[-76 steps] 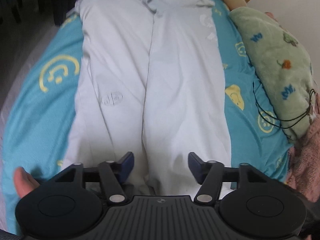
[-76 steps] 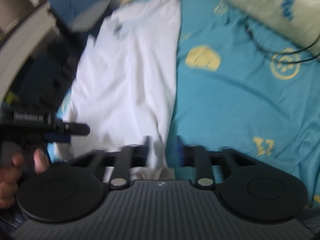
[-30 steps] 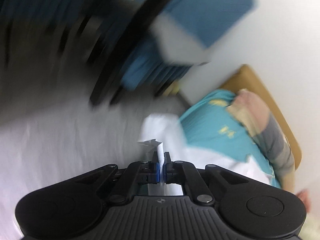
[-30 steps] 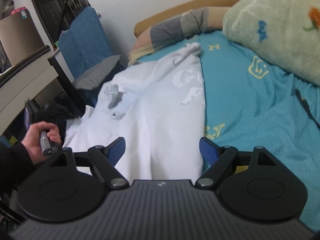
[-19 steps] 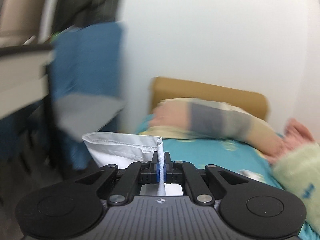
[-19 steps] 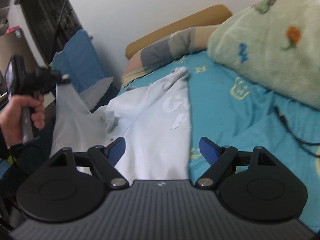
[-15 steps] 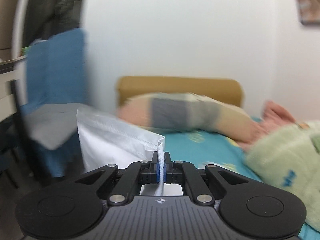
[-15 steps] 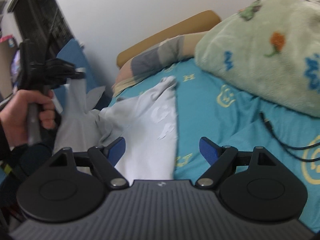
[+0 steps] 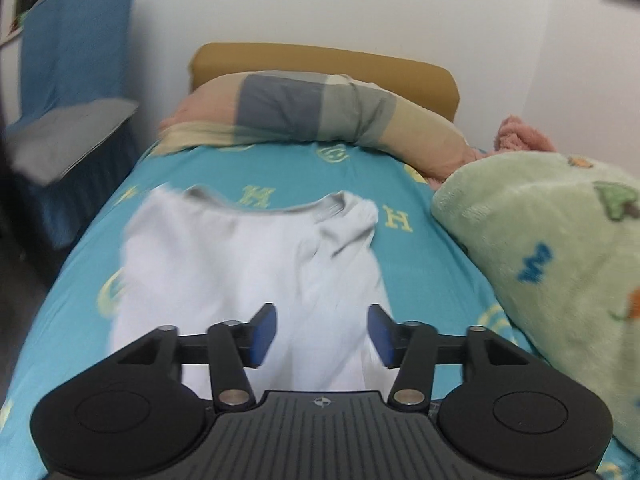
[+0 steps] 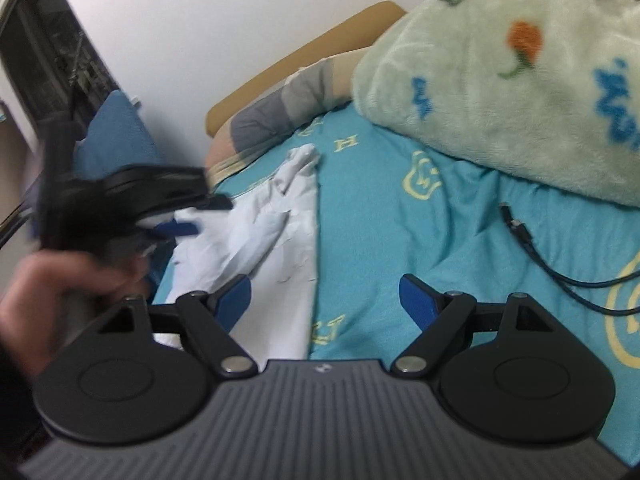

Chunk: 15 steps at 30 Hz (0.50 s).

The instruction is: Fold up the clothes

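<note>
The only writing that could be read was the yellow letter H printed here and there on the teal bedsheet [image 9: 420, 248], among yellow smiley faces; blue marks on the green fleece blanket [image 9: 560, 264] at the right looked like letters but could not be made out. The white garment [image 9: 248, 264] lay spread on the sheet in the middle of the bed, its grey-edged waistband at the far end toward the pillow [image 9: 316, 112], its cloth soft and rumpled, blurred in the left wrist view. From the right wrist view the same garment [image 10: 280, 240] ran in a long strip from near to far, creased, with a straight right edge. The left gripper [image 9: 322, 334] stood with its blue-padded fingers spread apart over the near part of the garment, holding nothing. The right gripper [image 10: 326, 300] was likewise spread wide, empty, over the garment's right edge and the bare sheet. A black cable [image 10: 536, 248] lay on the sheet at the right.
</note>
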Each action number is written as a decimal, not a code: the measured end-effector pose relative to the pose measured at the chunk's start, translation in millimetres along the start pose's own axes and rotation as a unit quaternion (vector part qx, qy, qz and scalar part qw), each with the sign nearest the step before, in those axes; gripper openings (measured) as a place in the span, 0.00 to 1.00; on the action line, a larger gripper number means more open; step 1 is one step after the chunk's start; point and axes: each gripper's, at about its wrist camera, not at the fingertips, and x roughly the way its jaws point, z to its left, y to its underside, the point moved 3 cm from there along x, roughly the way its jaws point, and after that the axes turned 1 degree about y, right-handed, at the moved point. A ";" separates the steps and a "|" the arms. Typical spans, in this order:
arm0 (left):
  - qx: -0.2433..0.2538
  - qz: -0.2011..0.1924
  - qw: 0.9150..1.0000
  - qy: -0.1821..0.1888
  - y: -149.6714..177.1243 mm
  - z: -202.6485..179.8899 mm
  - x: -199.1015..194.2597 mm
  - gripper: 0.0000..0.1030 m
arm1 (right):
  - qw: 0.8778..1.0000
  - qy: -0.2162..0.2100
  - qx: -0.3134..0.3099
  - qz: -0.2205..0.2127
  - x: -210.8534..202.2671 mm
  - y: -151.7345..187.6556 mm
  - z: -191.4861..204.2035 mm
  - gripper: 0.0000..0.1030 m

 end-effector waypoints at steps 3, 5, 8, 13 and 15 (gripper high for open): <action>-0.019 0.007 0.999 -0.024 18.6 23.3 -66.9 0.60 | 1.000 -0.021 -0.007 0.003 -4.6 0.3 9.5 0.81; -0.040 0.019 0.998 -0.046 33.1 40.6 -104.8 0.64 | 0.999 -0.039 -0.014 0.007 -9.5 1.8 17.4 0.81; -0.072 0.036 0.994 -0.078 55.0 66.5 -161.7 0.66 | 0.996 -0.079 -0.026 0.034 -24.3 9.4 29.5 0.81; -0.108 0.088 0.987 -0.075 100.7 112.3 -213.2 0.67 | 0.983 -0.143 -0.040 0.111 -65.5 32.8 44.7 0.79; -0.125 0.132 0.981 -0.070 118.9 126.8 -209.9 0.66 | 0.979 -0.139 -0.076 0.130 -83.0 47.0 53.2 0.73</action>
